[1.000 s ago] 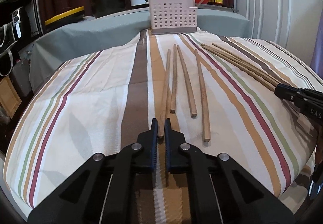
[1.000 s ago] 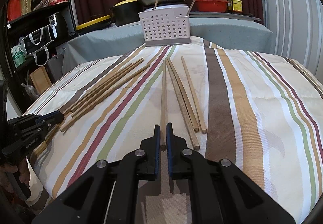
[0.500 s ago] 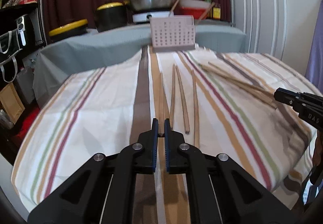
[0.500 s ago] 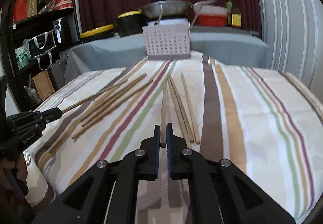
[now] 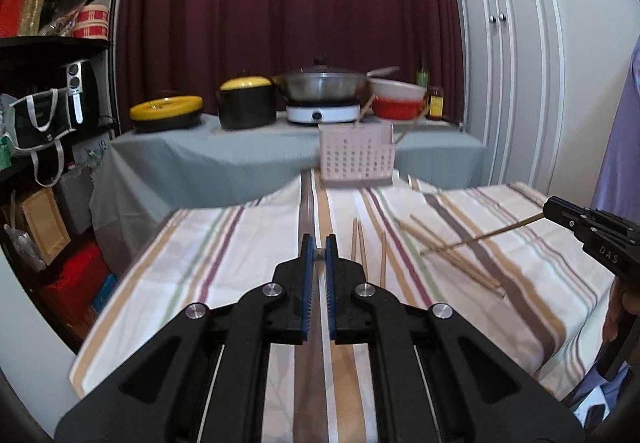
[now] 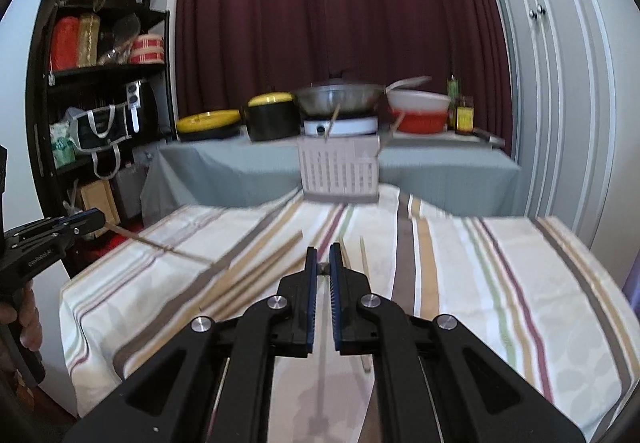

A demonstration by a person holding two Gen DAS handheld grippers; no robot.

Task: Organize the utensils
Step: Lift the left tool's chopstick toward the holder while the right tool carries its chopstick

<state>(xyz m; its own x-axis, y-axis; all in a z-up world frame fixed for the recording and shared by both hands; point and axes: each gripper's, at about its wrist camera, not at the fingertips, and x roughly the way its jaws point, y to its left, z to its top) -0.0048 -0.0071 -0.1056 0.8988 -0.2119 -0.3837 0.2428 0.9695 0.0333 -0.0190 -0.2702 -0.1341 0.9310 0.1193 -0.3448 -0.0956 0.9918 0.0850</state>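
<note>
**Two chopsticks lifted together**

Both claws had risen off the striped table [image 5: 224, 267], left claw [image 5: 319, 252] and right claw [image 6: 324, 263] each clamped on one chopstick [image 5: 480, 237]. Two stood in the perforated basket [image 6: 340, 167]; about six loose chopsticks [image 6: 256, 271] remained.

Upper center we've got a maroon curtain [image 5: 288, 3], below it a lidded wok [image 5: 322, 85], a black pot [image 5: 247, 103], white cabinet doors [image 5: 516, 55] far right.
</note>
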